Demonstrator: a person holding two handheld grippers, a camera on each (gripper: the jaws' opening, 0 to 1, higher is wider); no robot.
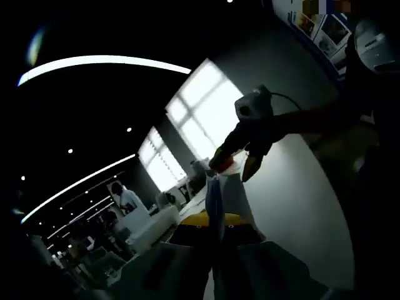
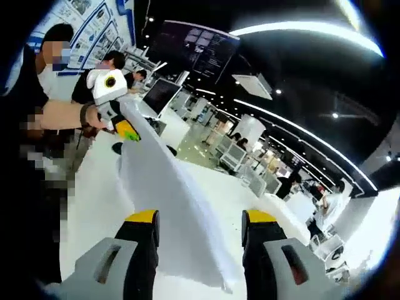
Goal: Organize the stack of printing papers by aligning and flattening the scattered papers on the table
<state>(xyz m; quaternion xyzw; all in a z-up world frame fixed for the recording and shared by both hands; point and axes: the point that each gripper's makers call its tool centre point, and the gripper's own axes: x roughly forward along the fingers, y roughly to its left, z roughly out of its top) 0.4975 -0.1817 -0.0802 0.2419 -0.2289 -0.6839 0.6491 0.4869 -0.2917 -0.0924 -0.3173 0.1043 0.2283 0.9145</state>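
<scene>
left gripper (image 1: 219, 212): fingers pinch papers (image 2: 169, 206) | right gripper (image 2: 200, 234): fingers spread around papers, above table (image 2: 94, 200)

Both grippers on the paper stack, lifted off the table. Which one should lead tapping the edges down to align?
Right, probably. The paper stack runs between the right gripper's jaws, broad face in clear view. The left gripper only pinches the far end, seeing the sheets edge-on.

Grey plastic bodies with black, yellow-tipped jaws are seen on the right gripper (image 2: 200, 234). The left gripper (image 2: 128, 132), beyond it, is white-bodied with yellow-green tips. A dark band is worn at the hand (image 2: 94, 117) behind that white body.
</scene>
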